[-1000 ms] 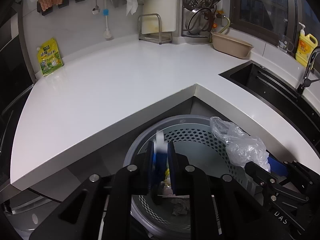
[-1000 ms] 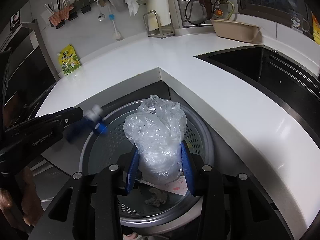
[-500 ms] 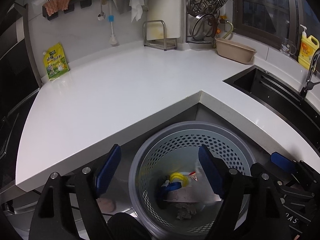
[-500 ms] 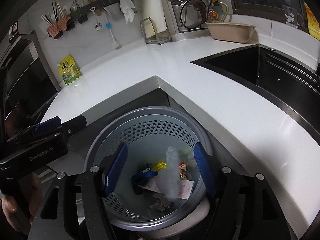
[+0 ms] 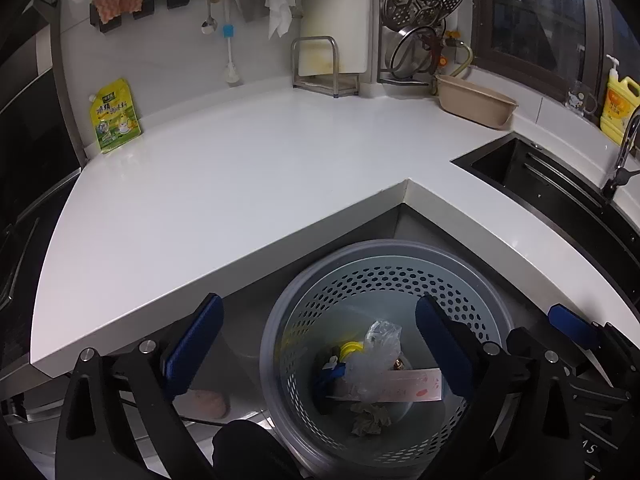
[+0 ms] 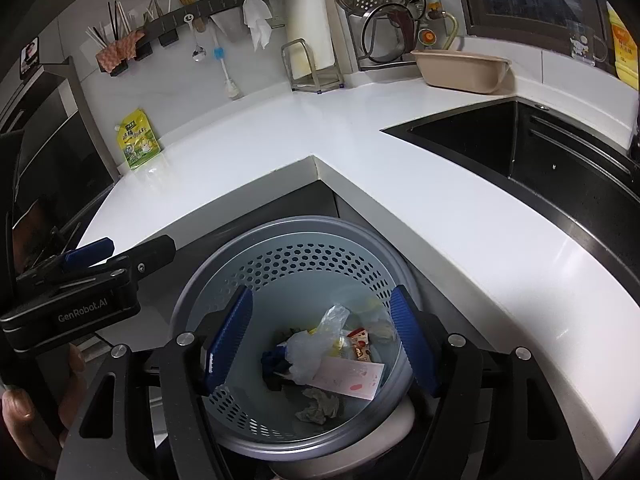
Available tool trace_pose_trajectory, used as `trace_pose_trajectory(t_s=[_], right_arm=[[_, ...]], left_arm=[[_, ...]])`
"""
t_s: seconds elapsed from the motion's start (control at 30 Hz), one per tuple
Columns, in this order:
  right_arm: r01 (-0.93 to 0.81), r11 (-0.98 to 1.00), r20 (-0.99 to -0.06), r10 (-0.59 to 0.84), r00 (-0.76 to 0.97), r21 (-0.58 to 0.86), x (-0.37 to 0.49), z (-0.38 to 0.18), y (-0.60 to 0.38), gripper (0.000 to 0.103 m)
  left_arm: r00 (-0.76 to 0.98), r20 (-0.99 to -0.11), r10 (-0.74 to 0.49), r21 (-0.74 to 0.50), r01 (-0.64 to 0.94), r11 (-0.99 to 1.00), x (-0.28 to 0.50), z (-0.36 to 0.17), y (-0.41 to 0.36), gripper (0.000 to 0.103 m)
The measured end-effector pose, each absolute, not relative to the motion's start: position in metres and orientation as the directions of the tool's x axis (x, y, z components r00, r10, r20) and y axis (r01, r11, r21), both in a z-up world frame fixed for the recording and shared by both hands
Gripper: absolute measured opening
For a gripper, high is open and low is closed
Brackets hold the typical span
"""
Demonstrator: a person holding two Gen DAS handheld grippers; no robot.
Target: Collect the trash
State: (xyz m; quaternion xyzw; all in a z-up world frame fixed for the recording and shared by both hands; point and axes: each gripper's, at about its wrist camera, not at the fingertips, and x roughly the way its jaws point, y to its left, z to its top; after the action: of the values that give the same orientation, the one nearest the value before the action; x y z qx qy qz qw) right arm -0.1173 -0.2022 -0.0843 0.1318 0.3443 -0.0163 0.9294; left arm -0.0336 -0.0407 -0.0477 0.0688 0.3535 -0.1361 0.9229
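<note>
A grey perforated trash bin (image 5: 384, 276) stands on the floor below the inner corner of the white counter (image 5: 240, 184); it also shows in the right wrist view (image 6: 288, 264). Inside lie a clear plastic bag (image 5: 376, 356) (image 6: 316, 344), a blue item (image 5: 332, 374) (image 6: 276, 362), a pink-printed paper (image 5: 408, 388) (image 6: 348, 376) and crumpled tissue (image 6: 318, 404). My left gripper (image 5: 316, 348) is open and empty above the bin. My right gripper (image 6: 320, 340) is open and empty over the bin's mouth.
A yellow-green pouch (image 5: 115, 120) leans on the wall at the counter's back left. A beige basin (image 5: 474, 102), a metal rack (image 5: 324, 68) and hanging utensils (image 5: 208, 20) line the back. A black sink (image 5: 560, 184) is on the right, with a yellow detergent bottle (image 5: 620, 104).
Both grippers have opened. The blue item left my left gripper and the plastic bag left my right gripper. Both now lie in the bin.
</note>
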Motion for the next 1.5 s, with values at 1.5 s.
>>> trace_pose_trajectory(t_s=[1.5], right_arm=[[0.135, 0.972, -0.656, 0.023, 0.755, 0.19, -0.1124, -0.079, -0.2008, 0.073]], left_arm=[[0.72, -0.68, -0.138, 0.068, 0.25, 0.966, -0.0295, -0.0453, -0.0358, 0.097]])
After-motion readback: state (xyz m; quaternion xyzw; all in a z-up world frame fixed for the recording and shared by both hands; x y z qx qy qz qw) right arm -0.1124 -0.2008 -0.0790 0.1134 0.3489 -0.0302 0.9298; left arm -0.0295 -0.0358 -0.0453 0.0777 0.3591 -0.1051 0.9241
